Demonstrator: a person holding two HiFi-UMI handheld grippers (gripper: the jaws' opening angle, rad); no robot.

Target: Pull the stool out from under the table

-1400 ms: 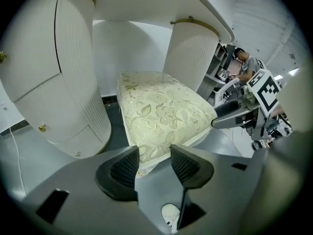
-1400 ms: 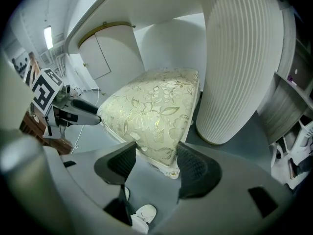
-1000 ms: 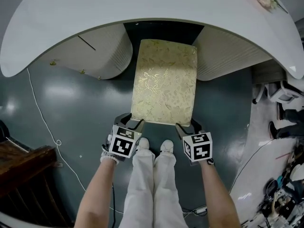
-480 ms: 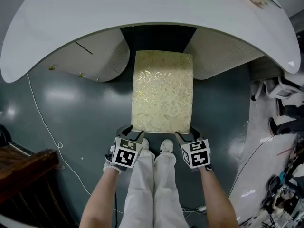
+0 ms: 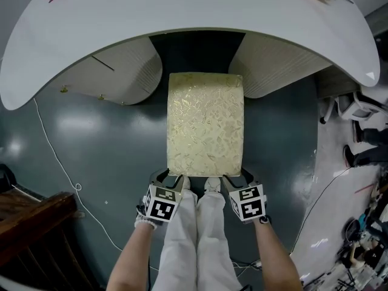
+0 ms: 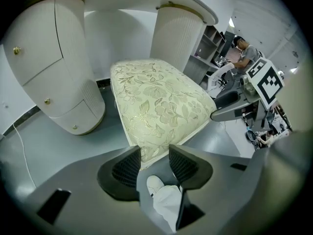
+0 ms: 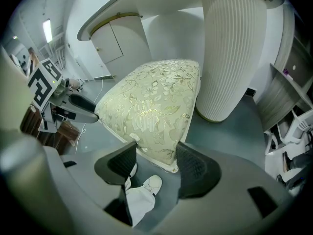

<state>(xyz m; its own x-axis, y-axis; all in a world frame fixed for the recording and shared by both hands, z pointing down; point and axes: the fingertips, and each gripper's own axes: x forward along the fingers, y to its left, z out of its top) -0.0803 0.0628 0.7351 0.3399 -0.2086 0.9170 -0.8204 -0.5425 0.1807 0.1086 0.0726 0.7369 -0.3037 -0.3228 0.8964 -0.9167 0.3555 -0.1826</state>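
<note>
Head view: bright, even overhead light. White table top is close to blown out, with little surface detail. Deep shadow fills the recess beneath it at 12 o'clock. Glossy floor carries soft pale reflections at 9 o'clock. Gold threads of the stool catch a mild sheen; focus is sharp there. Straight lines bow toward the edges.

Both gripper views: strong fisheye, circular frame, dark vignetted corners; foreground at 6 o'clock is soft and out of focus.

Right gripper view: ceiling light strip glares at 10 o'clock.

Left gripper view: background washes out at 2 o'clock.
</note>
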